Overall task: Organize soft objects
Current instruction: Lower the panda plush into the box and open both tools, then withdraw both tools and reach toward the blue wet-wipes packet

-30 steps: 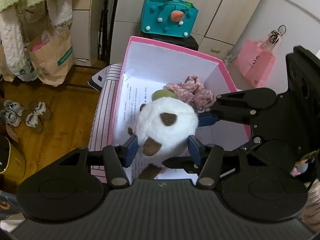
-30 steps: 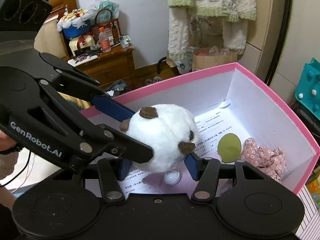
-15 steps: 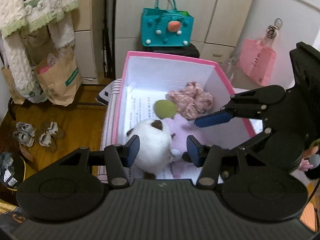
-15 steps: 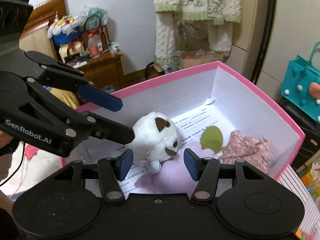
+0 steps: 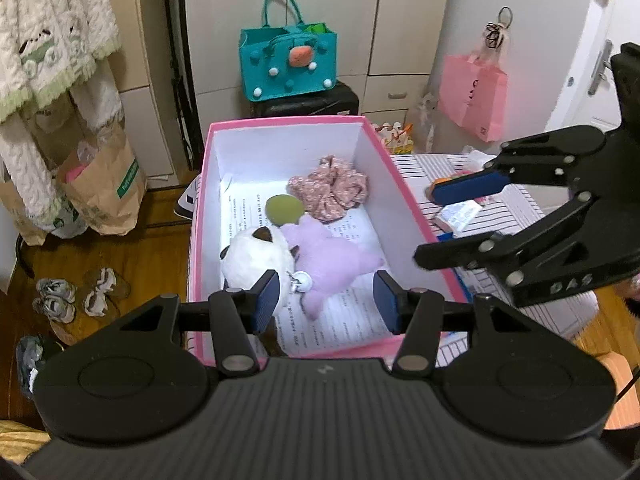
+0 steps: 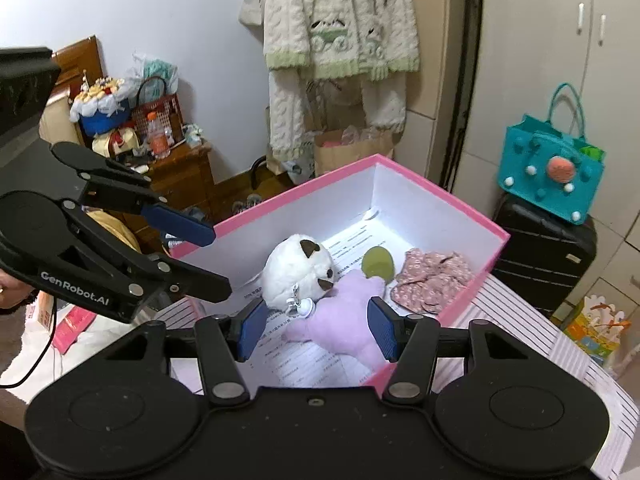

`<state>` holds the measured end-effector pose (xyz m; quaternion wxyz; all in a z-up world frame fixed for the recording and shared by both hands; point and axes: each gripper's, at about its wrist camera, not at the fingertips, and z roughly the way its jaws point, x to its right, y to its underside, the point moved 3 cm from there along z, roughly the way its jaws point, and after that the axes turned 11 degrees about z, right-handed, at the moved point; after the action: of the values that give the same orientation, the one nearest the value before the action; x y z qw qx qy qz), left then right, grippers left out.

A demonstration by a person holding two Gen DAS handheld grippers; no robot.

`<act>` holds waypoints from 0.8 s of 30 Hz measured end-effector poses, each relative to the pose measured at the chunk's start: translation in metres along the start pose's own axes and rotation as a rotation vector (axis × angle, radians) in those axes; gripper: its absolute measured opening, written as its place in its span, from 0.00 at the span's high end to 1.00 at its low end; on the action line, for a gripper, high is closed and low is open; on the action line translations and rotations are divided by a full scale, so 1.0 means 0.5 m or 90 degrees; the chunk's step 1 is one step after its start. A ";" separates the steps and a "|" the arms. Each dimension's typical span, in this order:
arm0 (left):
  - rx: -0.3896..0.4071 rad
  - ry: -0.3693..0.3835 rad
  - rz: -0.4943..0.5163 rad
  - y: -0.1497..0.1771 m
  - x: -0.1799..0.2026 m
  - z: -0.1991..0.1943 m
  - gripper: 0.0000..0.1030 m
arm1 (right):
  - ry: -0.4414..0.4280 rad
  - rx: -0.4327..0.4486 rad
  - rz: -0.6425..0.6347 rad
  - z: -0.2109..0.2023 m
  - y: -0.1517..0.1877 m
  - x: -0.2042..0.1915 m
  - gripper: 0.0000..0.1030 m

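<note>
A pink box (image 5: pixel 288 122) with white walls holds a white plush with brown ears (image 5: pixel 256 256), a purple plush (image 5: pixel 332 260), a green round pad (image 5: pixel 284 210) and a pink floral scrunchie (image 5: pixel 330 188). The white plush (image 6: pixel 300 272) leans against the purple plush (image 6: pixel 344 316). My left gripper (image 5: pixel 326 300) hangs open above the box's near end with nothing between its fingers. My right gripper (image 6: pixel 316 330) is open and empty too, above the near corner of the box (image 6: pixel 280 204). Each shows in the other's view, the right gripper (image 5: pixel 448 224) beside the box's right wall and the left gripper (image 6: pixel 204 258) left of the box.
The box stands on a striped cloth (image 5: pixel 520 208) with small packets (image 5: pixel 456 216) on it. Behind are a teal bag (image 5: pixel 288 64) on a black suitcase (image 6: pixel 544 244) and a pink bag (image 5: pixel 474 96). A paper bag (image 5: pixel 100 184) and shoes (image 5: pixel 76 292) are on the floor at left.
The white plush was up between the fingers of both grippers; it now lies in the box against the purple plush. Both grippers have drawn back and up from the box.
</note>
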<state>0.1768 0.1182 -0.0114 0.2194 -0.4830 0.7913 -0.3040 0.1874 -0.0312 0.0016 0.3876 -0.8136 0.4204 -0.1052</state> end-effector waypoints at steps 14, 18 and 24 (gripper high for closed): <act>0.002 0.041 0.047 0.007 0.093 -0.080 0.48 | 0.031 0.057 0.020 -0.160 0.064 0.004 0.40; 0.005 0.046 0.067 0.014 0.128 -0.097 0.47 | 0.040 0.062 0.021 -0.188 0.089 0.006 0.40; 0.006 0.066 0.093 0.019 0.180 -0.102 0.46 | 0.051 0.074 0.019 -0.224 0.134 0.011 0.39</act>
<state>0.0986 0.0544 0.0138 0.2019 -0.4064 0.8334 -0.3153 0.0947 -0.1192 0.0282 0.4186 -0.7785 0.4409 -0.1558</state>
